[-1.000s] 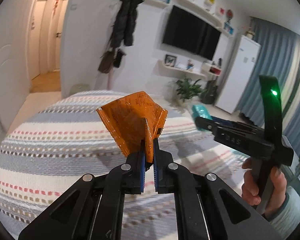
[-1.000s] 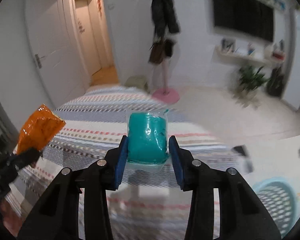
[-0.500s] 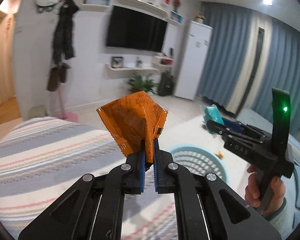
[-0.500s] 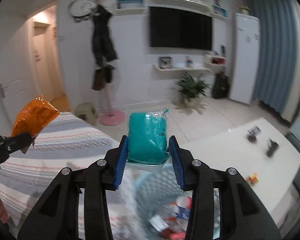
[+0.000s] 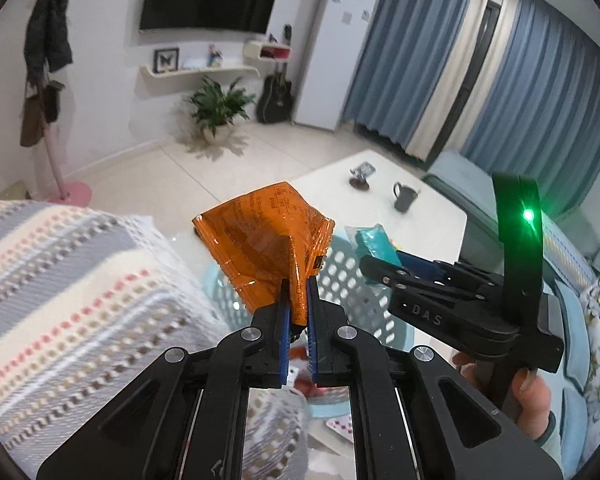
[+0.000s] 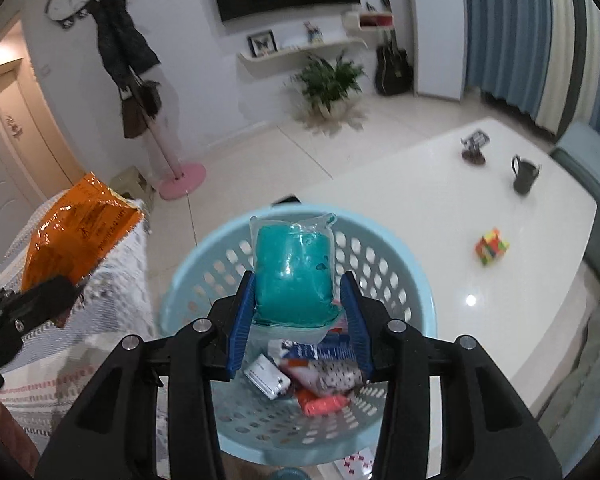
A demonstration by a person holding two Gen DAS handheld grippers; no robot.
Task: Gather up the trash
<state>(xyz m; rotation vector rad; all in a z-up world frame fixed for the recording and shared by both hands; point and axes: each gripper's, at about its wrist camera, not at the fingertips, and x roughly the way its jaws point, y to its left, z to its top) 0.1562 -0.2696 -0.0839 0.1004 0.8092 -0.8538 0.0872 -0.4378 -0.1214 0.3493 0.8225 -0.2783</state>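
The left gripper (image 5: 298, 300) pinches the tail of an orange wrapper (image 5: 266, 250), a thin, crinkly, near-weightless foil best held by a gathered edge, hanging over the near rim of the pale blue basket (image 6: 422, 296). The right gripper (image 6: 298, 312) has a teal pouch (image 6: 294, 276) between its pads, jaws opening, above the basket's mouth. The pouch looks soft, squashy and slick in clear film, so I judge a grip across its middle safest.
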